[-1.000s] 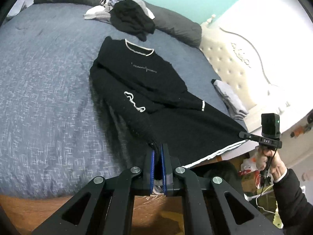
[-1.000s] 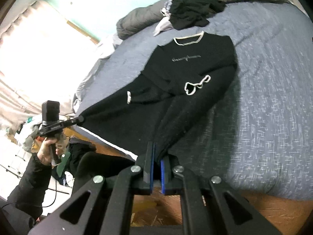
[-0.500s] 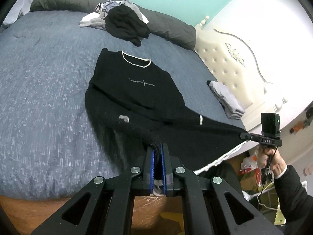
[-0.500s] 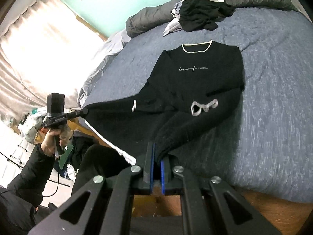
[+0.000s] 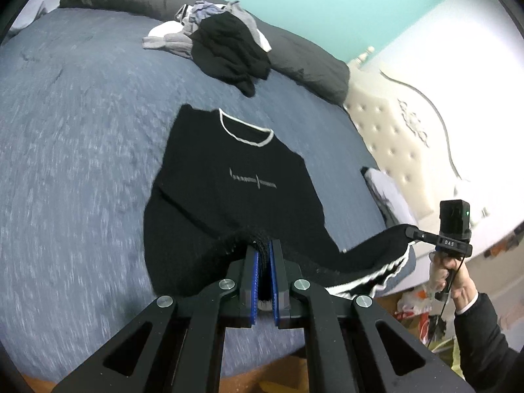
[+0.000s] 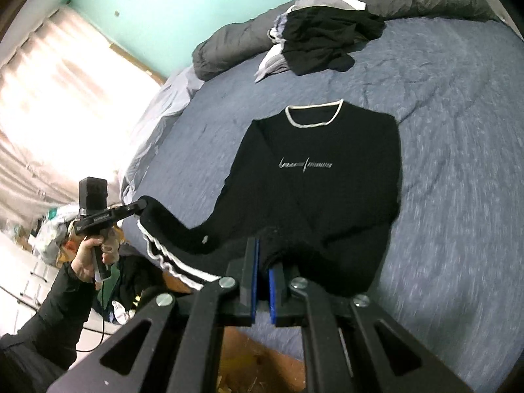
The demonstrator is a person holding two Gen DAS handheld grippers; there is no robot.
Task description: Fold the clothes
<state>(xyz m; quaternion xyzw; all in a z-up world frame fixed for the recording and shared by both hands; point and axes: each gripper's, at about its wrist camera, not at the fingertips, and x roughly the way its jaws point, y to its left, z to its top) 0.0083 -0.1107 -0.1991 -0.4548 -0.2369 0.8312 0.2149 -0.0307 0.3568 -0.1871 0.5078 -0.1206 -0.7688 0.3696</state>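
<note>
Only leftward: folded grey clothes (image 5: 388, 193), perhaps, beside headboard (image 5: 398, 137).

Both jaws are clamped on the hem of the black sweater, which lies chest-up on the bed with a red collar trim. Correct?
Not quite: the collar trim is white, not red, as the right wrist view shows. Otherwise yes: left gripper and right gripper both clamp the black sweater, chest-up on the bed.
</note>
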